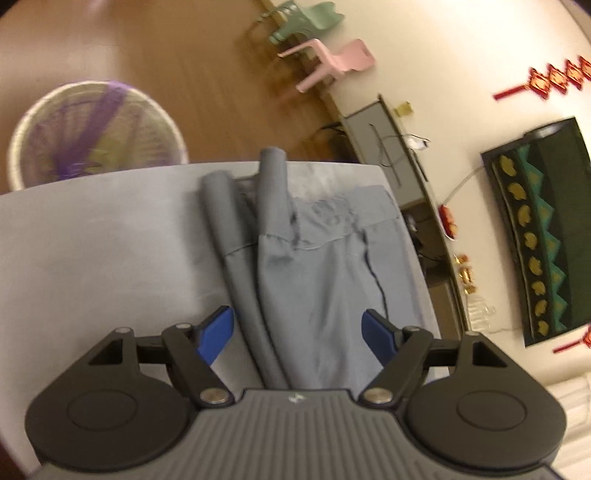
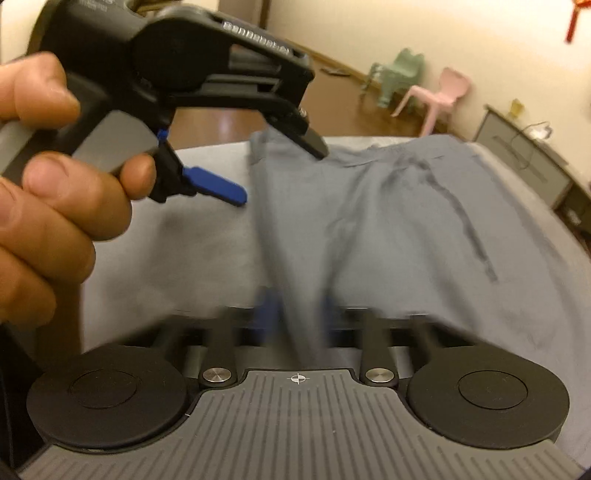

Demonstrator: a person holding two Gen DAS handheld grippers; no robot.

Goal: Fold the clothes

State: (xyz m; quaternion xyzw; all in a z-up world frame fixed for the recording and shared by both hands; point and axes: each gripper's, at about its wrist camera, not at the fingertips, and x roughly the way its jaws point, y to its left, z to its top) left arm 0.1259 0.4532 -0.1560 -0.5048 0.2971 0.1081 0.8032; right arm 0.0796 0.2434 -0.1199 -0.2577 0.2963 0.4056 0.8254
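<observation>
- Grey garment (image 1: 314, 266): lies on the grey table (image 1: 92, 251), toward its right side in the left wrist view; one long rolled part reaches the far edge; dark drawstring runs down the cloth.
- My left gripper (image 1: 298, 328): jaws wide apart, blue pads on either side of the garment's near end w/o pressing it; nothing held.
- My right gripper (image 2: 295, 306): blurred; jaws pulled together, blue pads close on either side of a raised ridge of cloth, pinching a fold of the garment.
- Right wrist view: a hand (image 2: 48, 206) holds the left gripper above the table's left part, one blue pad beside the garment's edge.
- Background: wire basket (image 1: 96, 136) w/ purple item on wood floor; pink chair (image 1: 332, 62) and green chair (image 1: 306, 22) by the wall.
</observation>
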